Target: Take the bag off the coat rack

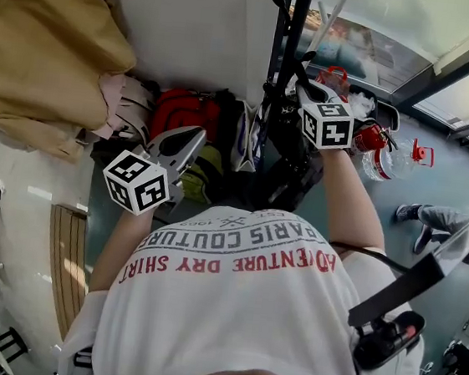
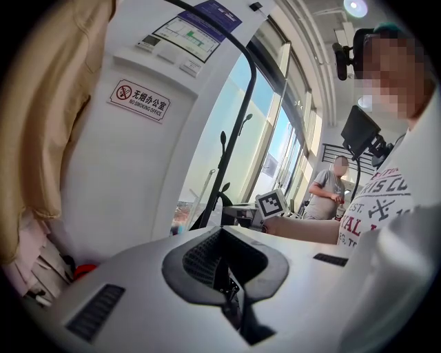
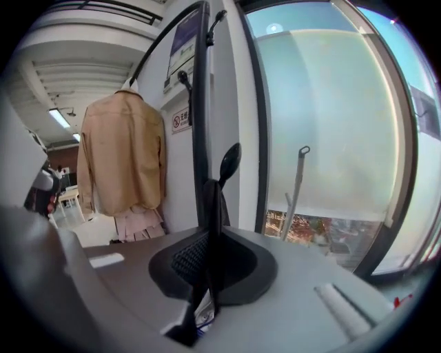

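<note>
Window-lit wall backs the tall black metal coat rack [image 3: 200, 103]. The right gripper [image 3: 207, 262] pinches the bag's black strap [image 3: 211, 203], hung there; lift it over the hook. The left gripper [image 2: 229, 276] is closed, empty.

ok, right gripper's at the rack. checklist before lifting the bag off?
1. right gripper on the strap: ok, jaws shut on it.
2. strap off the hook: not ok, it runs up to the hook on the coat rack.
3. left gripper free to help: ok, jaws together, nothing between them.
4. bag clear of the clutter beside it: cannot tell, too dark.
5. bystander apart from the rack: ok.
</note>
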A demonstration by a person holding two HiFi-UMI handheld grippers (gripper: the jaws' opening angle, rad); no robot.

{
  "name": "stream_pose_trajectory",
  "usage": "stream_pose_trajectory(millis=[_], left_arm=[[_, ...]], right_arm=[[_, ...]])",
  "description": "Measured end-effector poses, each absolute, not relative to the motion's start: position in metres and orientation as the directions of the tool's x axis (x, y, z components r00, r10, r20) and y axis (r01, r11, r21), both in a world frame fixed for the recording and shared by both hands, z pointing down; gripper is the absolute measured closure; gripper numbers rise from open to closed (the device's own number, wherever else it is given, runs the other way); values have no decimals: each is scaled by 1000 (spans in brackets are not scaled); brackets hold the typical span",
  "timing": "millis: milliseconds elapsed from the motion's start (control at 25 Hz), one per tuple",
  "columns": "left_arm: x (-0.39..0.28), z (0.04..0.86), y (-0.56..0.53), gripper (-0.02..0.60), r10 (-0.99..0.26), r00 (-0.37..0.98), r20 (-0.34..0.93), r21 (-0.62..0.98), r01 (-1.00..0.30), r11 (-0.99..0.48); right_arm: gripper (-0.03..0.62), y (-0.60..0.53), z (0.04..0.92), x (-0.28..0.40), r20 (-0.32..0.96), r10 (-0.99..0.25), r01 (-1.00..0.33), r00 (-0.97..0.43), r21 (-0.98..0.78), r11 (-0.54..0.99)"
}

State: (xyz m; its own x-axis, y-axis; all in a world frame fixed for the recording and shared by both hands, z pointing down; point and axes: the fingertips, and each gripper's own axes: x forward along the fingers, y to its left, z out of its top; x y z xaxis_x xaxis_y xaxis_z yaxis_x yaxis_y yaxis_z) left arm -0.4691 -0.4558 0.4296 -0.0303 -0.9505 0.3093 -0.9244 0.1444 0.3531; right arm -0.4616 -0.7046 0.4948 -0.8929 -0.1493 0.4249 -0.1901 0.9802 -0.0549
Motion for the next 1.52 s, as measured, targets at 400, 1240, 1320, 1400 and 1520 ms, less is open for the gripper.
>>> stream_pose_trajectory(millis=[400, 1240, 1320, 1400, 1520], left_arm=[[-472, 419, -456, 578, -952, -50, 302, 335, -929, 155], [-459, 422, -473, 578, -954, 30, 298, 366, -927, 85], [-452, 427, -473, 578, -952, 51, 302, 374, -925, 69], [-444, 429, -472, 578, -950, 72, 304, 382, -923, 52], [-430, 430, -468, 578, -948, 107, 300, 394, -919, 21]], right_arm=[[583, -714, 415, -466, 278, -164, -195, -946, -91, 977], [583, -693, 369, -387, 157, -175, -203, -972, -185, 962], [583, -685, 381, -379, 177, -174, -208, -969, -200, 957], [583, -673, 386, -370, 189, -171, -209, -967, -205, 956], [583, -652, 386, -353, 194, -166, -206, -967, -212, 955]])
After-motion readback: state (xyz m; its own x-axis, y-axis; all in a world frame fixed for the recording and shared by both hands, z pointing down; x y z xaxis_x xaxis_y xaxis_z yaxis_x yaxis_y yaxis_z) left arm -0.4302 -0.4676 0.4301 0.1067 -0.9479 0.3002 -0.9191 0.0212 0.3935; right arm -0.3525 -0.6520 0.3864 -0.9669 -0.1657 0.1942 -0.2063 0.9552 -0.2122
